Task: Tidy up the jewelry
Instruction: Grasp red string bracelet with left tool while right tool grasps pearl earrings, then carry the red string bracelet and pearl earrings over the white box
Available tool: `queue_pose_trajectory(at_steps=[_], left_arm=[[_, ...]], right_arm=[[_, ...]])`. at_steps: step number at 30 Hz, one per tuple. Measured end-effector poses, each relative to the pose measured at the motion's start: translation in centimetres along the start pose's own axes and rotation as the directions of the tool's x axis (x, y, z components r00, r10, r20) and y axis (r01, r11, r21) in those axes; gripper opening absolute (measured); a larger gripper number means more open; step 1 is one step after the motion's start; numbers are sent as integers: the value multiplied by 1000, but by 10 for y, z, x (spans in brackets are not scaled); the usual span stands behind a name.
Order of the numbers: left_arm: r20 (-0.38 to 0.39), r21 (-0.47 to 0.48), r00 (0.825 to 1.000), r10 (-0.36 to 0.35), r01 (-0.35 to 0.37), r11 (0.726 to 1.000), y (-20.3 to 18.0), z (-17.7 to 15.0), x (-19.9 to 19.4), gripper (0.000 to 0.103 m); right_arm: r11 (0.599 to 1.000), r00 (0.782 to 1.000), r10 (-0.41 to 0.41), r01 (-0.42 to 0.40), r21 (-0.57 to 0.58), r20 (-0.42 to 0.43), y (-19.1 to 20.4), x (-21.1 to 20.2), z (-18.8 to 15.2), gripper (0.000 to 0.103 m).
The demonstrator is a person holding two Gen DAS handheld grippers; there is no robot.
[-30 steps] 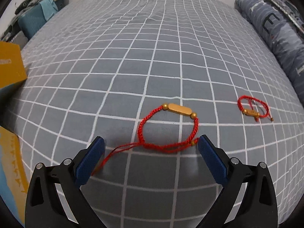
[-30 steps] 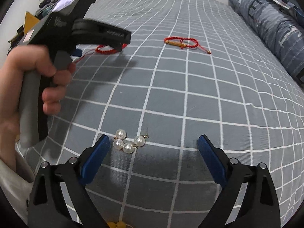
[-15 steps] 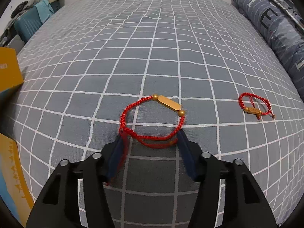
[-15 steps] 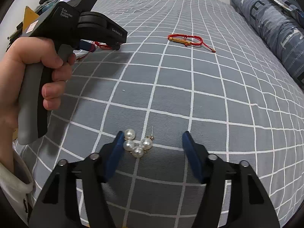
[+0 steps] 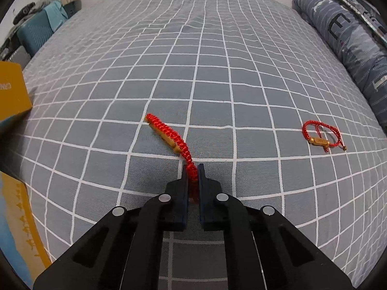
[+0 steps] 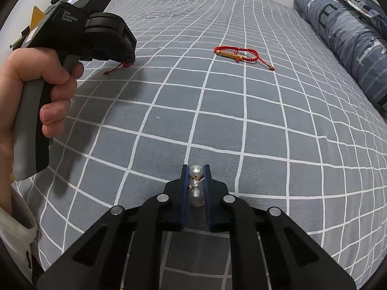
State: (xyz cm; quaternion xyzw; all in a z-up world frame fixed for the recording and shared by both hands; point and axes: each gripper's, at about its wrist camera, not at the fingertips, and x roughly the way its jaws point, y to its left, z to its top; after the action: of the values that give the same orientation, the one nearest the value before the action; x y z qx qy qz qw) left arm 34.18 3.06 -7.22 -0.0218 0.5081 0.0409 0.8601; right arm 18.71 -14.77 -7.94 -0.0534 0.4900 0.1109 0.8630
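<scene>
Grey bedding [image 5: 217, 77] with a white grid covers the bed, and a rolled blue patterned quilt [image 5: 343, 48] lies along its right edge. At the left edge sit an orange box [image 5: 12, 91] and a teal case [image 5: 36, 33]. Low in the left wrist view, the left gripper [image 5: 192, 169] has just been closing and now pinches the red cord of a red bracelet [image 5: 169, 133], whose braided loop and gold bar trail up and left on the bedding, pulled flat into a line. A second red bracelet [image 5: 319, 136] with a gold bar lies well apart to the right, untouched. In the right wrist view, the right gripper [image 6: 196, 169] has likewise just been closing and is clamped on pearl earrings [image 6: 195, 186], several white beads stacked between the blue pads [image 6: 184, 183]. A hand [image 6: 36, 89] grips the left tool's grey handle at the left.
</scene>
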Motion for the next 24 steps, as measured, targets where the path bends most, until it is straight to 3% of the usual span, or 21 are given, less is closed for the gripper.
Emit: queue_pose_trajectory(at_steps=[24], left_arm=[[26, -17, 999, 36, -36, 999, -1, -6, -25, 6]], right_arm=[[1000, 1000, 0, 0, 5, 30, 10, -13, 3, 11]])
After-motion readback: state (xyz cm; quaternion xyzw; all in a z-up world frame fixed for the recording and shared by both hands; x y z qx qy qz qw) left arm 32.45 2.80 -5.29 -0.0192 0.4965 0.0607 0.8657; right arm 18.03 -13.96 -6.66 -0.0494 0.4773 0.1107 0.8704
